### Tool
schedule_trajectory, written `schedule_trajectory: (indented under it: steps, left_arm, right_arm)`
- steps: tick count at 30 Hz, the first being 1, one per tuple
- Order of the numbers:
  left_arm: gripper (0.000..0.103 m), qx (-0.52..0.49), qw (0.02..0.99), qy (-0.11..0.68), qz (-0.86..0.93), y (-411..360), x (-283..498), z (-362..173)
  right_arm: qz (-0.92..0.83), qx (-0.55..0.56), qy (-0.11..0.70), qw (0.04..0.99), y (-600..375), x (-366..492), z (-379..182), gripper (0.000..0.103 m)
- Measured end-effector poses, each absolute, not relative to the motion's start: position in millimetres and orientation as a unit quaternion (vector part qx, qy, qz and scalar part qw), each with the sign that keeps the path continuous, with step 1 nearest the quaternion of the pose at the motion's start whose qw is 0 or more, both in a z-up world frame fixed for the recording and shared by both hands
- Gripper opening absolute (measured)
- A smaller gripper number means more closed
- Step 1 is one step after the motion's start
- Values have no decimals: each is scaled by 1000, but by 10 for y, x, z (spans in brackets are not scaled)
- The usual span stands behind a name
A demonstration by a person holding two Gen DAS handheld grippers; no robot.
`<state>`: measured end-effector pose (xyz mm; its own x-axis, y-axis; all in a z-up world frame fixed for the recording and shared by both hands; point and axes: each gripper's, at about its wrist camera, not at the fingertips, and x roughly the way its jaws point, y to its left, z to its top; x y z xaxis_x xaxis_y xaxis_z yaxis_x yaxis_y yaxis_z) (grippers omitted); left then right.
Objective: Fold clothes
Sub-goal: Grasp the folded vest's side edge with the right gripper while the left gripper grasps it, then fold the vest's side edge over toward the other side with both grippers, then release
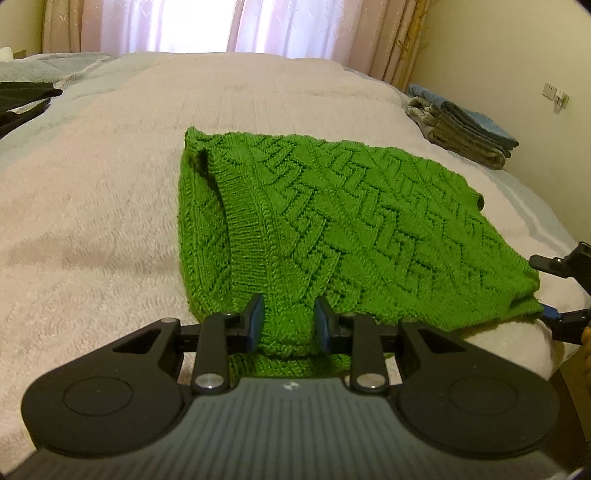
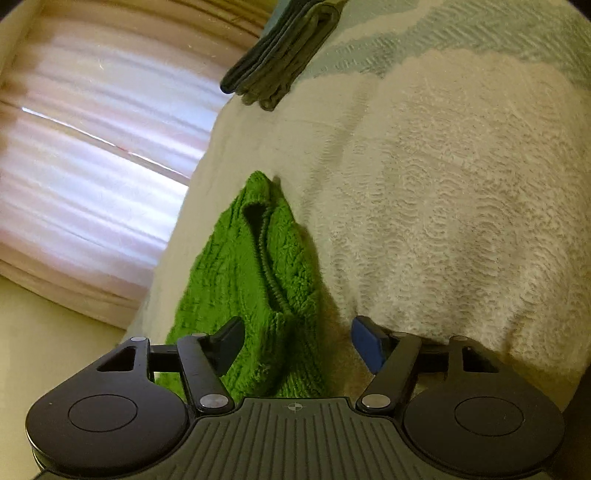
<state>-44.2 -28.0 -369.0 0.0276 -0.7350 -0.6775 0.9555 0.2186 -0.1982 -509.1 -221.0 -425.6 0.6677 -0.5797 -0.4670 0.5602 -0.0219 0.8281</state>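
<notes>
A green cable-knit sweater [image 1: 332, 206] lies partly folded on the pale fluffy bed cover [image 1: 92, 221]. My left gripper [image 1: 290, 321] is at its near edge, shut on a bunched fold of the knit that fills the gap between the blue pads. In the right wrist view the same sweater [image 2: 240, 277] lies against the left finger of my right gripper [image 2: 299, 341]. That gripper is open and its blue right pad [image 2: 365, 343] is clear of the cloth. The right gripper [image 1: 546, 288] also shows at the sweater's right corner in the left wrist view.
A stack of folded grey and blue clothes [image 1: 461, 125] sits at the bed's far right edge, also seen as the folded stack [image 2: 280, 62]. Dark garments [image 1: 22, 99] lie at the far left. Pink curtains [image 1: 221, 22] hang behind the bed.
</notes>
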Motion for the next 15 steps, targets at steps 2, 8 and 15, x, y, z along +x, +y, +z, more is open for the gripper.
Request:
schedule_trajectory:
  steps: [2,8,15]
  left_arm:
    - [25,156,697,350,-607,-284,-425,-3699]
    - [24,154,694,351,-609,-316,-418,-3729]
    - [24,133,683,367,-617,-314,-329,-3756]
  right_arm:
    - [-380,595,-19,708,-2221,-5090,-4299,48]
    - [-363,612,-44,701,-2232,-5019,-4461,37]
    - [-440,565,67,695,-2322,-4754,-4182,18]
